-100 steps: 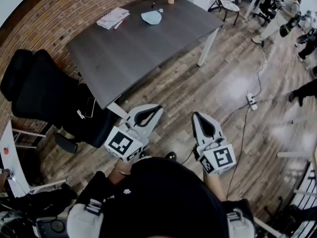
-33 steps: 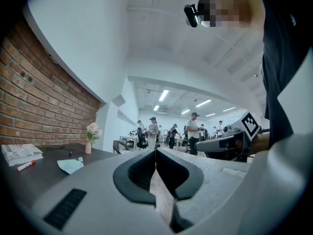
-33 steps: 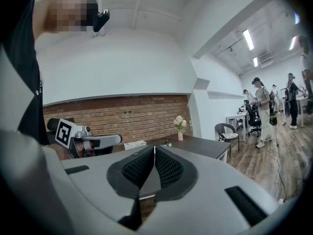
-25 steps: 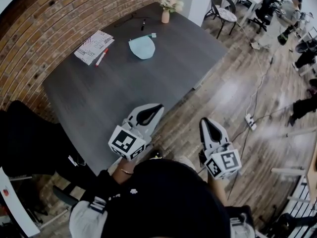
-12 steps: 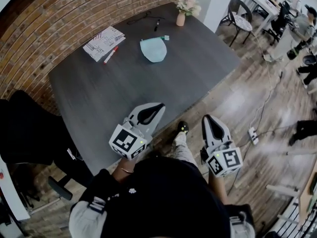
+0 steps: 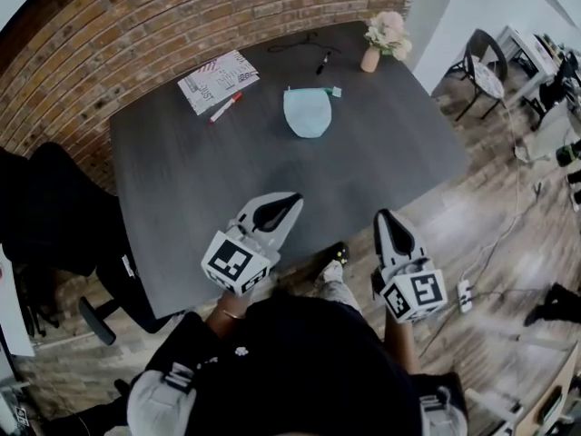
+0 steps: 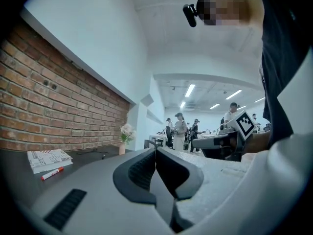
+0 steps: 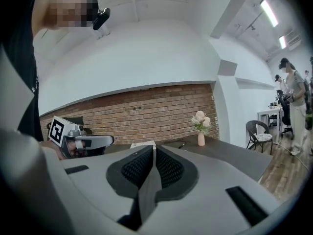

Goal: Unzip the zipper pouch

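The pouch lies on the far part of the surface, out of reach. The left claw and right claw are clenched empty at its near edge, likely approaching.

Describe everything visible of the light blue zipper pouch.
The light blue zipper pouch looks like soft fabric, straight along its top edge, rounded below. A teal tab sticks out at its top right corner. It lies flat on the dark grey table, toward the far side, touching nothing else. The zipper's state is too small to tell.
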